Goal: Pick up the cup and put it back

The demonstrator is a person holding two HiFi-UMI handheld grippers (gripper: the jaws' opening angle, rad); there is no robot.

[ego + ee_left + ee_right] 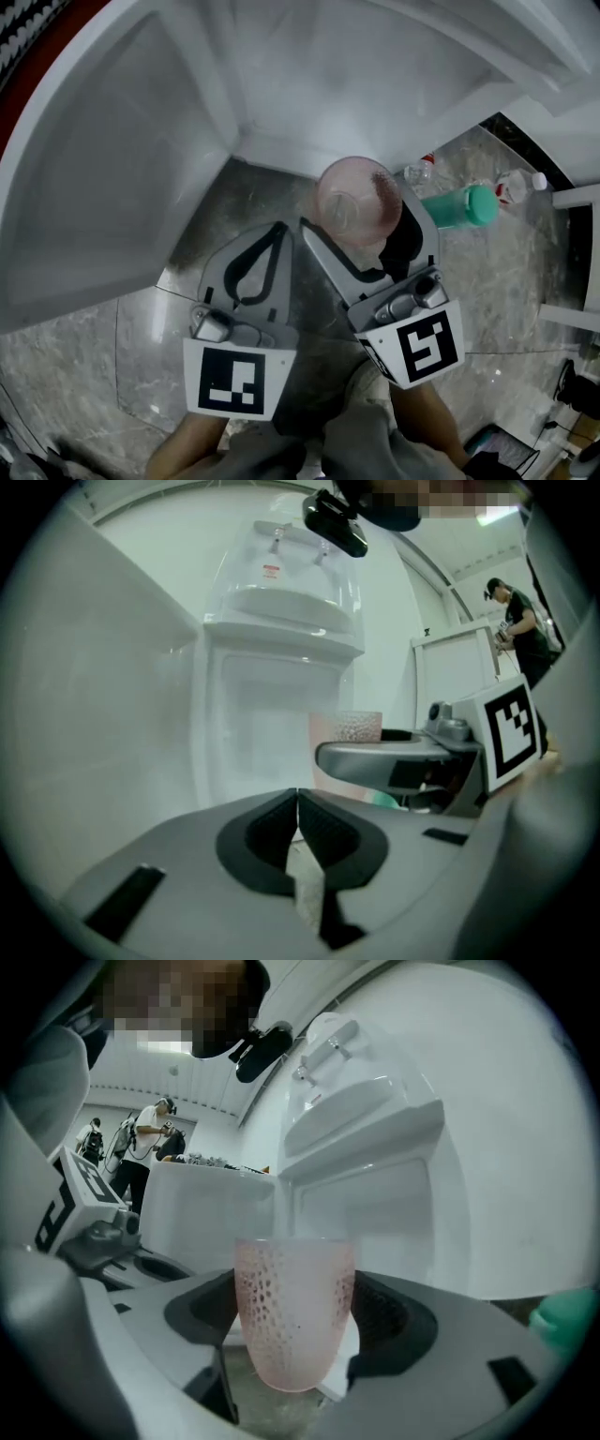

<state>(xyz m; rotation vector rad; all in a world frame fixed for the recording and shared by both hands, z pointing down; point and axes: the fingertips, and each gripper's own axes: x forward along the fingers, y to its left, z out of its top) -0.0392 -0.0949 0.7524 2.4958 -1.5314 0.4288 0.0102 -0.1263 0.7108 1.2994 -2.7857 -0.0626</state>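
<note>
my right gripper (364, 220): jaws wide, pads clamped on both sides of pink cup (293, 1309). cup upright, lifted clear of floor (234, 211), facing white fridge door (281, 621). my left gripper (298, 803): jaws together, nothing between them, just beside right gripper. green bottle (461, 206) lying on floor beyond right gripper.
</note>
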